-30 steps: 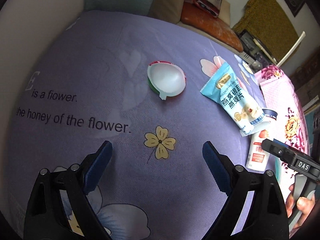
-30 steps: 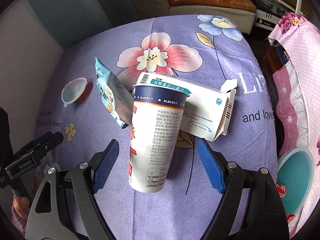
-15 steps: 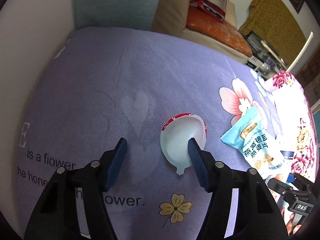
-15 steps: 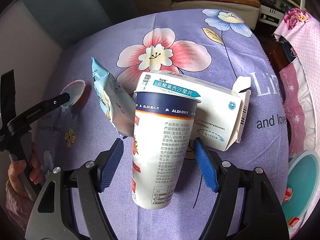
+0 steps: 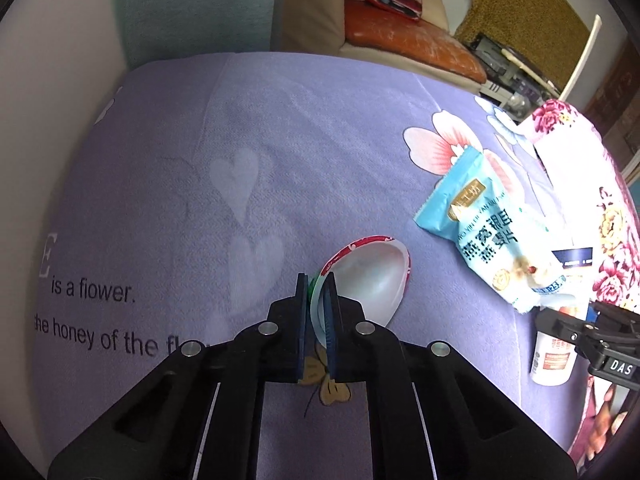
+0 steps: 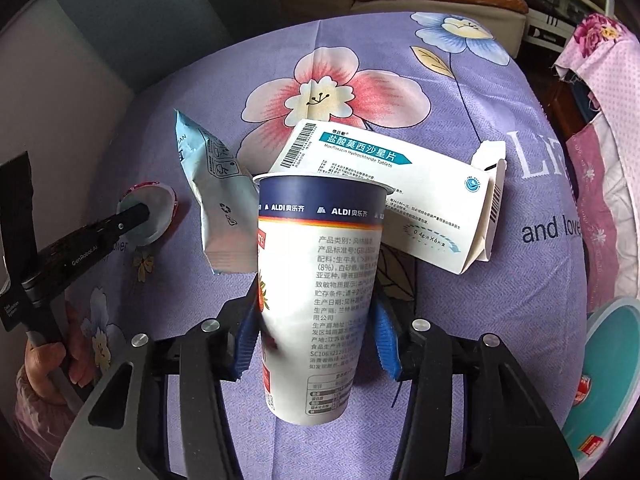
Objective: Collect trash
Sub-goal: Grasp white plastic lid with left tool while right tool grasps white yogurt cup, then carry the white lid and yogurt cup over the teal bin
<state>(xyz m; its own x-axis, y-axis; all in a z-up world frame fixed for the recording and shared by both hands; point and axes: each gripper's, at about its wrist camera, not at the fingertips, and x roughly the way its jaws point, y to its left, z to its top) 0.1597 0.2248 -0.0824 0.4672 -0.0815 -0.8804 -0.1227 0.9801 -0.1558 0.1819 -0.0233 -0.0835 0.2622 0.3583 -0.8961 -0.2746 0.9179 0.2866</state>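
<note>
The left gripper (image 5: 317, 300) pinches the foil lid (image 5: 366, 282) at lower centre; lift slowly, the edge hold seems thin. The right gripper (image 6: 316, 338) clamps the yogurt cup (image 6: 320, 280) at centre; keep it upright.

Both my views are lit by soft, even daylight, fairly bright, with only faint shadows under the yogurt cup (image 6: 320, 292) and foil lid (image 5: 370, 280). Glare washes out the cup's white side and the lid's silver face. Fisheye bending curves the purple cloth (image 5: 200, 160) toward dark, vignetted corners. My own tongs at the bottom look slightly soft, and the far room is blurred
</note>
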